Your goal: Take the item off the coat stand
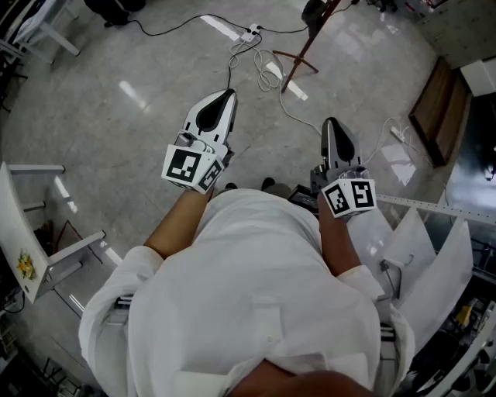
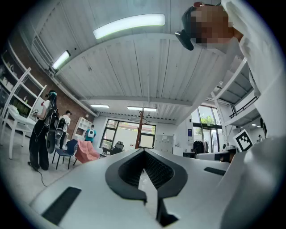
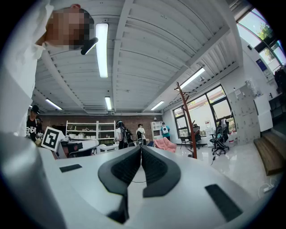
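**Both claws shut and empty, coat stand well off**

The item is what I can least make out. In the head view a dark shape sits at the top of the coat stand, and I take that for it (too small to say what it is). If it is something hung on a hook, I expect it to be light and soft, best pinched close to the hook and lifted clear.

The right gripper view shows what the head view cannot: the stand as an upright brown pole with hooks, near the windows. Only the head view shows the cables by its feet.

My left claw and right claw are both closed on nothing, well apart from the stand.
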A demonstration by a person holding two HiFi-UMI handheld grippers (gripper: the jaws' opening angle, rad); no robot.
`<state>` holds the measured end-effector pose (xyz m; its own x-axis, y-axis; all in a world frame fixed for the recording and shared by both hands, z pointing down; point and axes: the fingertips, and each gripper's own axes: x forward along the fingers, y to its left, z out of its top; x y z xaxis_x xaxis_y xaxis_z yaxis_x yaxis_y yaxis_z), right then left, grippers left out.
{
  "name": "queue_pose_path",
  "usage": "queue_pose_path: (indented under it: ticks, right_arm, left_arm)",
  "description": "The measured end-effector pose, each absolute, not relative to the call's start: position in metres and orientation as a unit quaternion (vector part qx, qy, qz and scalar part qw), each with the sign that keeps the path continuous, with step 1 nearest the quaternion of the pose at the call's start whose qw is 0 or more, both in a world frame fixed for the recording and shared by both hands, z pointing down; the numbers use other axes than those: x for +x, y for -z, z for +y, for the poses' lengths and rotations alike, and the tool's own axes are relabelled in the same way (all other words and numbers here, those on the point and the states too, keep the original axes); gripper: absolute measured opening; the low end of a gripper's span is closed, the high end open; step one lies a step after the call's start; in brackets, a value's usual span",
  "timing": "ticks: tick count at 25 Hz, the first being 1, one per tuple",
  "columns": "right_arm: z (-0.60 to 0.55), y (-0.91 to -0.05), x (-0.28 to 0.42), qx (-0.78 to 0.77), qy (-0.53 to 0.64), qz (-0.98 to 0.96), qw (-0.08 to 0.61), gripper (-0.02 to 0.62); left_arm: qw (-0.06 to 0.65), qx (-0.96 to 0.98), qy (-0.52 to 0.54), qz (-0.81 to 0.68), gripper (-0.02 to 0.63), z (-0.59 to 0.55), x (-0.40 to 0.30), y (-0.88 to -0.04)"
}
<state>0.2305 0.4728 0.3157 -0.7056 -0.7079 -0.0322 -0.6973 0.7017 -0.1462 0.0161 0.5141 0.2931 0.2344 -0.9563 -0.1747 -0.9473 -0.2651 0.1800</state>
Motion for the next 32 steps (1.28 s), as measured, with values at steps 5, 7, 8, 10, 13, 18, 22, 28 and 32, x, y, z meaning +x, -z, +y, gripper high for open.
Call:
queue_pose_path:
  ticks: [5,7,8,10,13,18,22,28,32]
  right_arm:
    - [0.461,-0.310,0.233,-0.389,0.050,0.918,0.051,0.025]
    - [0.456,-0.308,0.235,-0.389,0.046,0.918,0.055,0.025]
    - [0.454,-0.308,0.237,-0.390,0.046,0.918,0.056,0.025]
    - [0.451,-0.310,0.241,-0.393,0.053,0.916,0.057,0.025]
    - [0.446,-0.312,0.248,-0.397,0.068,0.913,0.068,0.026]
    - [0.441,-0.313,0.252,-0.387,0.082,0.915,0.084,0.026]
    - [0.429,-0.322,0.248,-0.368,0.092,0.921,0.088,0.026]
    - [0.364,-0.346,0.233,-0.363,0.111,0.921,0.091,0.026]
    - [0.296,-0.353,0.221,-0.357,0.117,0.922,0.094,0.026]
  left_arm:
    - [0.025,0.790,0.143,-0.595,0.012,0.507,0.009,-0.291]
    - [0.024,0.790,0.143,-0.596,0.012,0.504,0.009,-0.292]
    - [0.027,0.790,0.142,-0.596,0.012,0.503,0.009,-0.293]
    - [0.035,0.790,0.142,-0.595,0.012,0.501,0.012,-0.298]
    - [0.047,0.797,0.142,-0.585,0.012,0.497,0.017,-0.303]
    - [0.063,0.813,0.147,-0.560,0.012,0.483,0.025,-0.311]
    - [0.073,0.825,0.144,-0.541,0.012,0.461,0.031,-0.317]
    - [0.085,0.829,0.117,-0.541,0.012,0.411,0.025,-0.338]
    - [0.101,0.823,0.098,-0.550,0.012,0.356,0.013,-0.349]
